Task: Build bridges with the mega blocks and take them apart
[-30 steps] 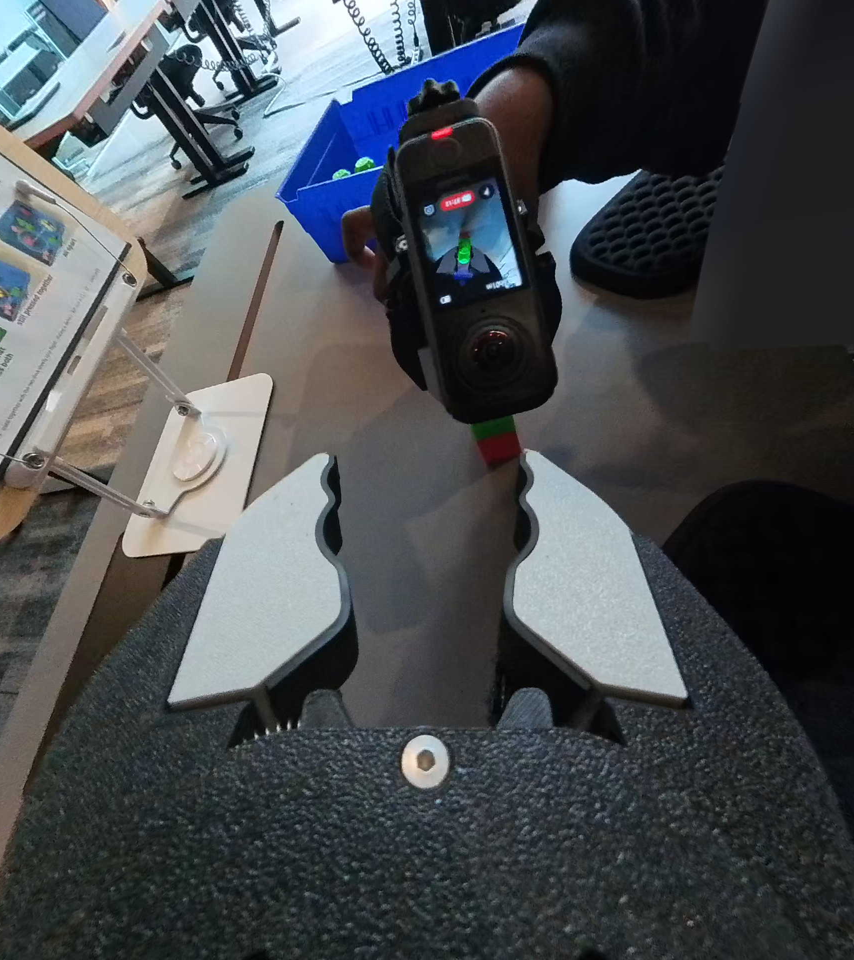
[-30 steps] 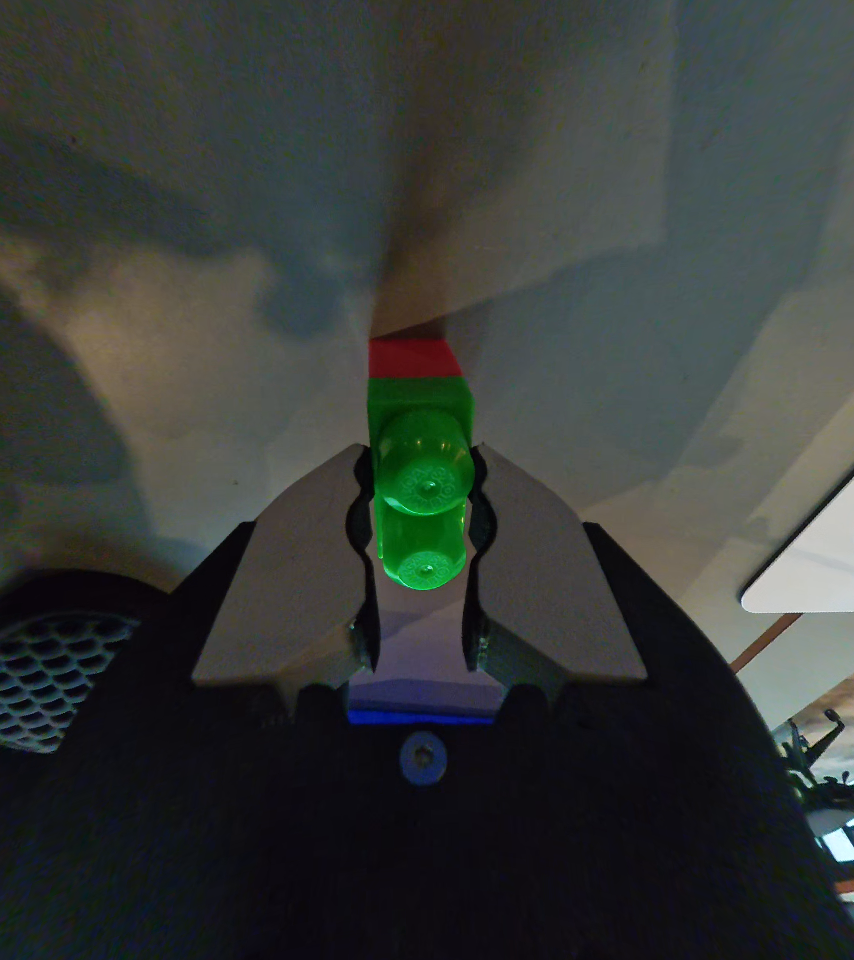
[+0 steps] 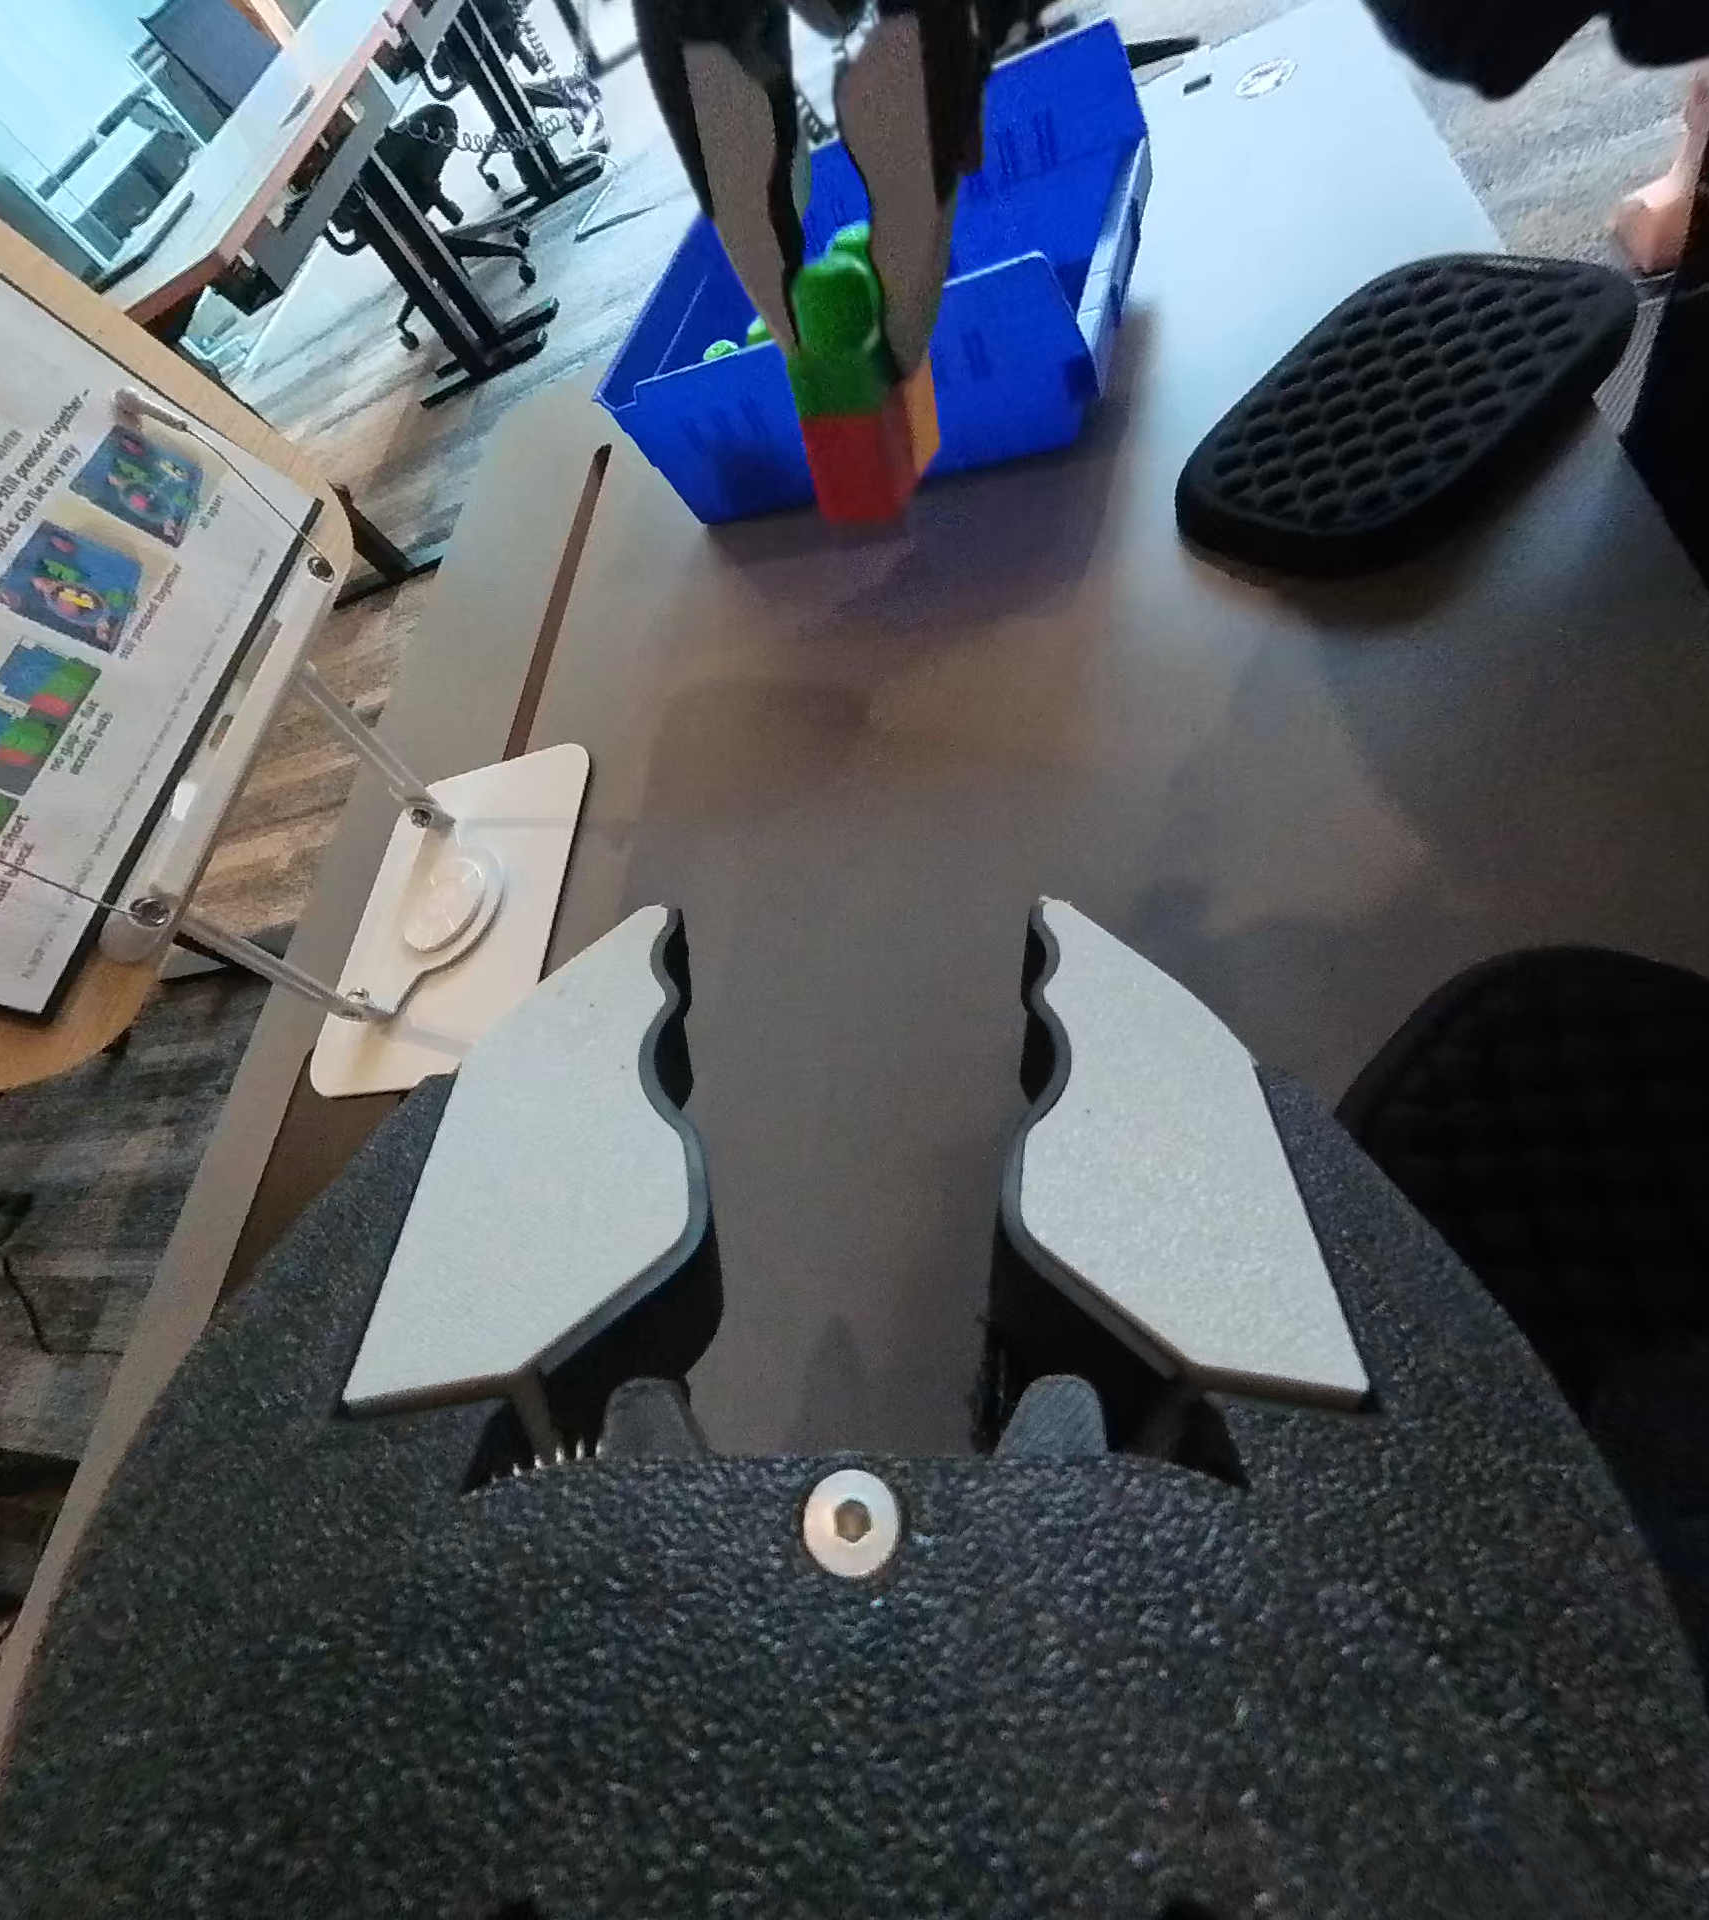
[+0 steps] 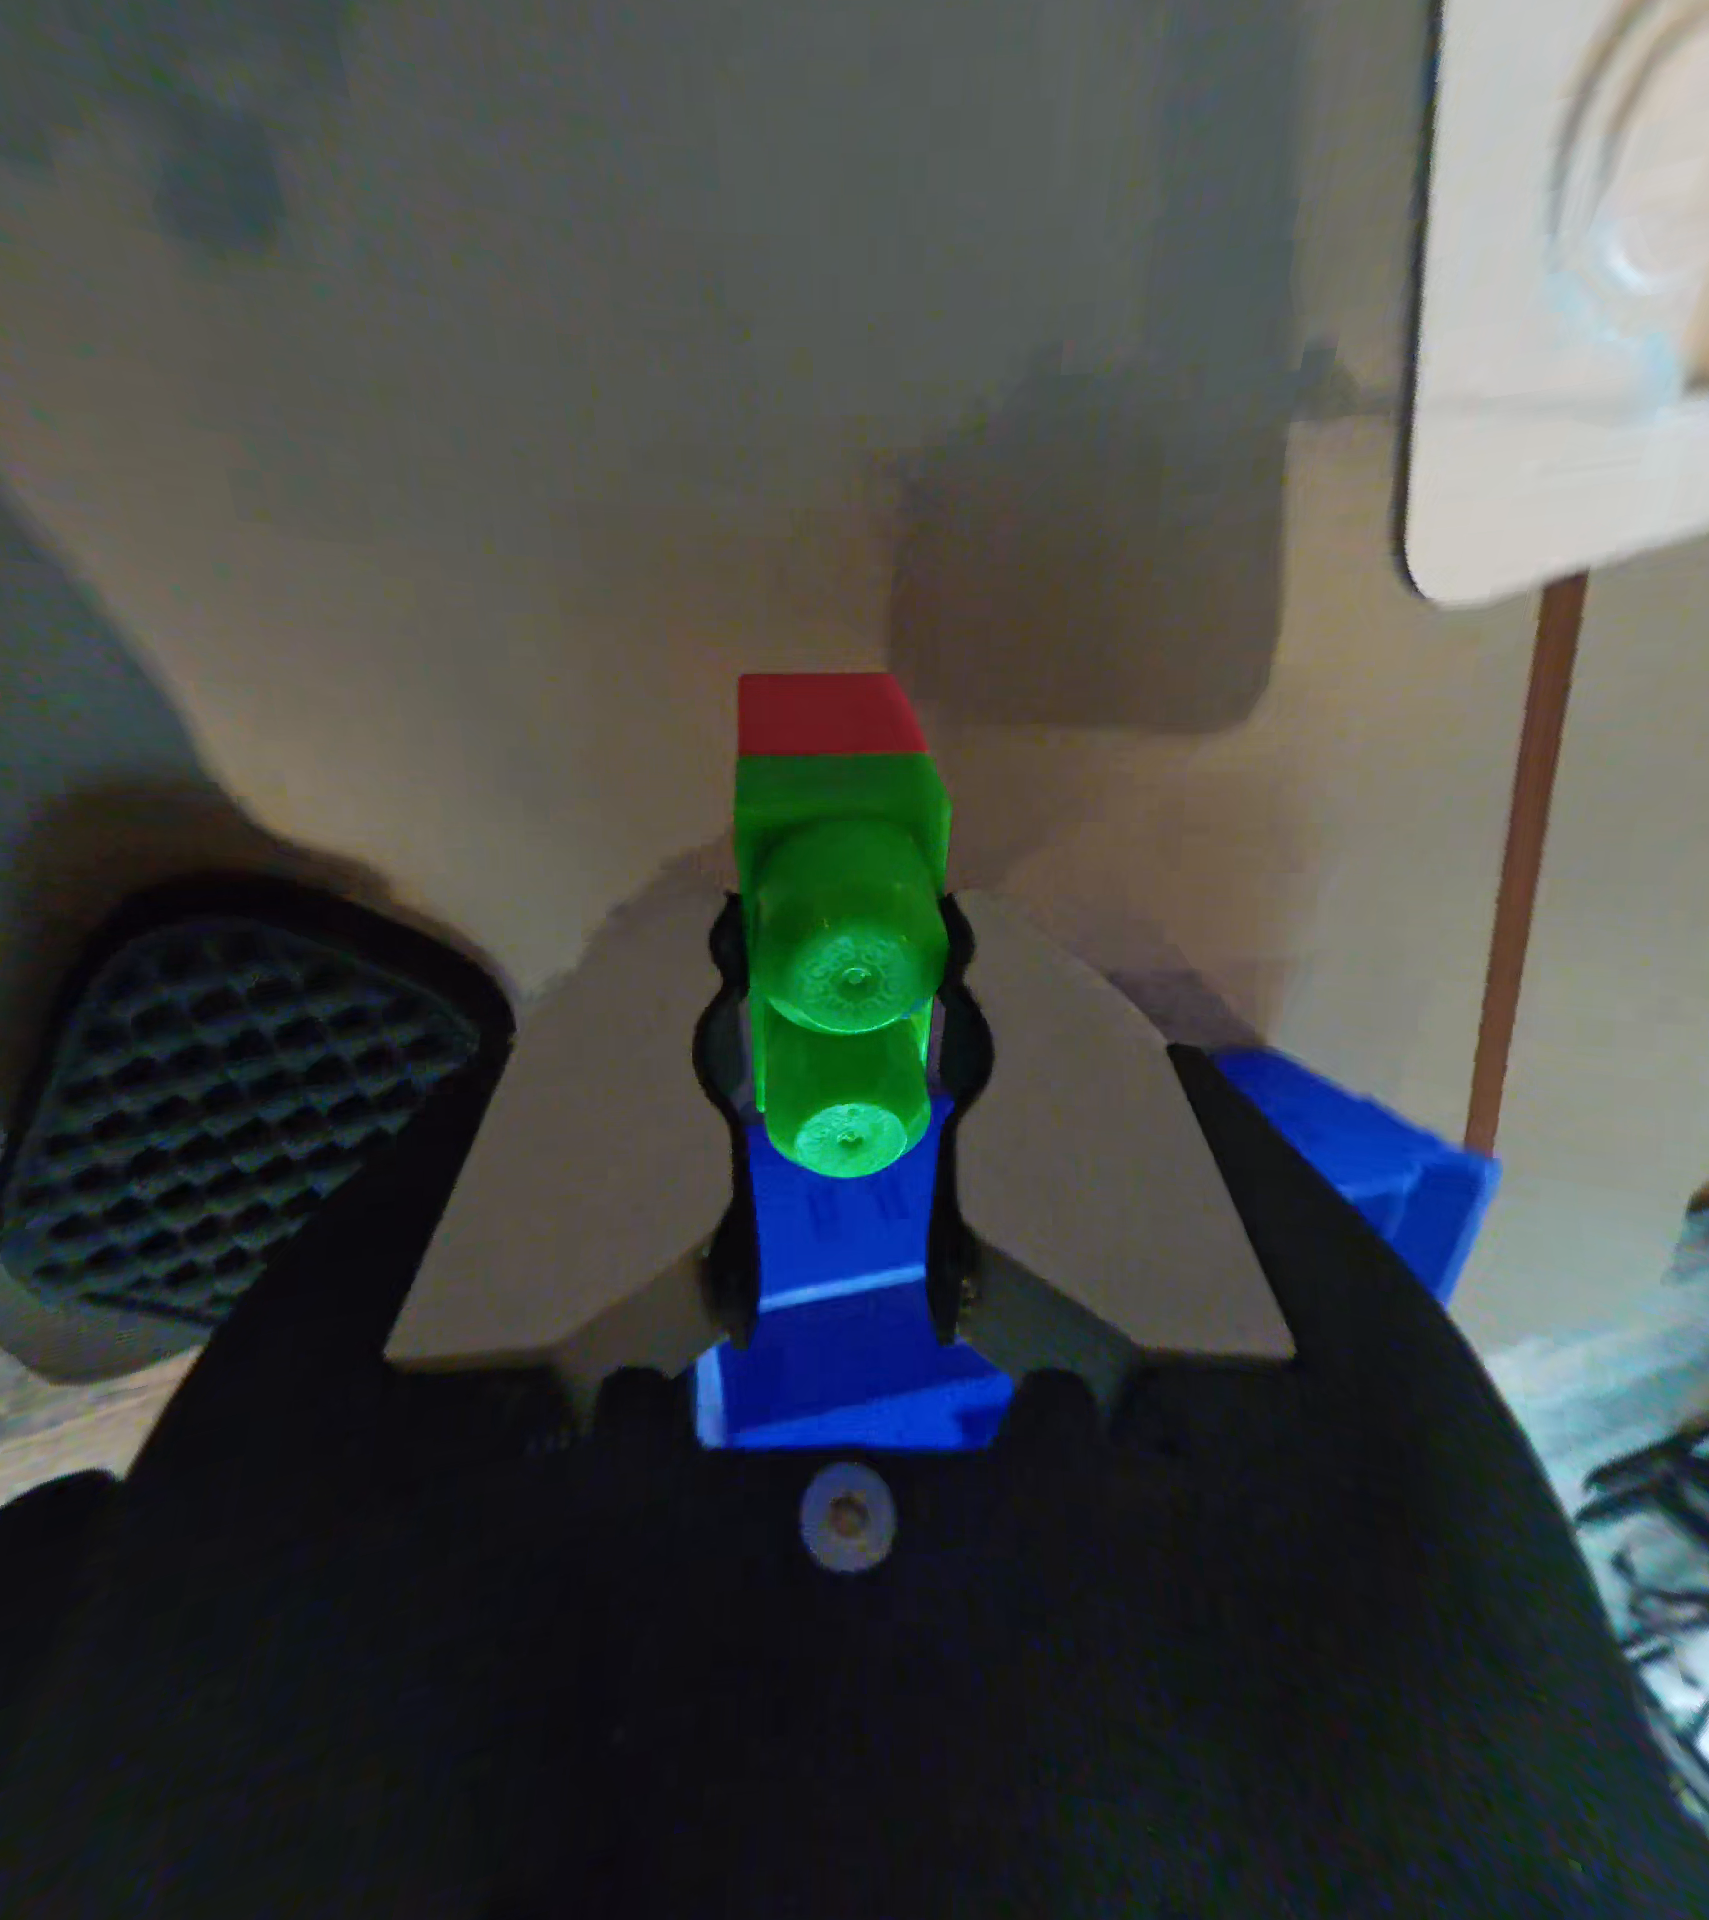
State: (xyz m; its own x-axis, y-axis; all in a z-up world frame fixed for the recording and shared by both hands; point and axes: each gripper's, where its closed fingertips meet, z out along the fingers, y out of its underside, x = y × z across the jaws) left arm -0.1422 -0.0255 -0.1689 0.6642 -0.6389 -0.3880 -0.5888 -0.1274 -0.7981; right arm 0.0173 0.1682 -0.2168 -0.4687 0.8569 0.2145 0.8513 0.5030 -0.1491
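Both tongs show here. Right tongs are closed on the green block, their fingers pressing its two sides at the studs; the two round studs point back toward the camera, between the fingers. Below the green block, joined to it, sits a red block, which sticks out past the fingertips. In the left wrist view the same tongs hang from above, fingers pointing down, with the green block pinched between the tips and the red block under it. The pair seems to hang clear of the table, just in front of the blue bin's near wall, though motion blur makes contact hard to judge. More green pieces lie inside the bin, partly hidden by the fingers.

Left tongs are wide open and hold nothing; only bare table shows between their fingers. The block pair is well apart from them, farther along the table and roughly in line with the gap.

A black honeycomb pad lies on the table to the right of the bin. At the left edge a white stand base rests on the table and carries a picture sheet on thin arms.
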